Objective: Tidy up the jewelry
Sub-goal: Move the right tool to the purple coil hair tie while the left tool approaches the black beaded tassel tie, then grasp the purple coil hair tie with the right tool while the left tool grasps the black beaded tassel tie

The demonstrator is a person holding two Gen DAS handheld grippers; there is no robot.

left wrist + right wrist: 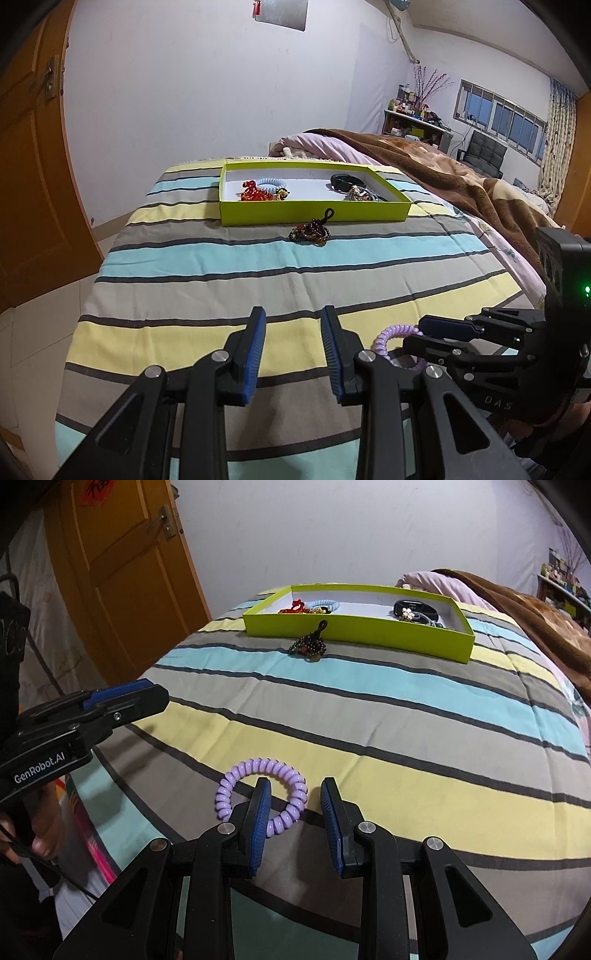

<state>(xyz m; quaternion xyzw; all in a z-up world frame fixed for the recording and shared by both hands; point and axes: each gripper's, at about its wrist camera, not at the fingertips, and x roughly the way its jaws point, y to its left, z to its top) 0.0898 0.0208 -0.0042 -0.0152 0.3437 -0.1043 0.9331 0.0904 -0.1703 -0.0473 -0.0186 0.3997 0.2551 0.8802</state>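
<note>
A purple spiral hair tie (236, 775) lies on the striped bedspread, right in front of my right gripper (295, 794). The right gripper is open; its left finger (260, 812) rests over the tie's near right part, which sits between the jaws. The tie also shows in the left wrist view (384, 341). My left gripper (293, 325) is open and empty above the bedspread. A lime-green tray (314, 214) at the far end holds a red ornament (253, 192), a light-blue hair tie (269, 183) and a black band (345, 181). A dark beaded bracelet (310, 230) lies just before the tray.
A brown blanket (461, 173) and pink quilt lie to the right of the tray. An orange door (122, 561) stands at the left past the bed's edge. The right gripper's body (498, 347) sits close to the right of my left gripper.
</note>
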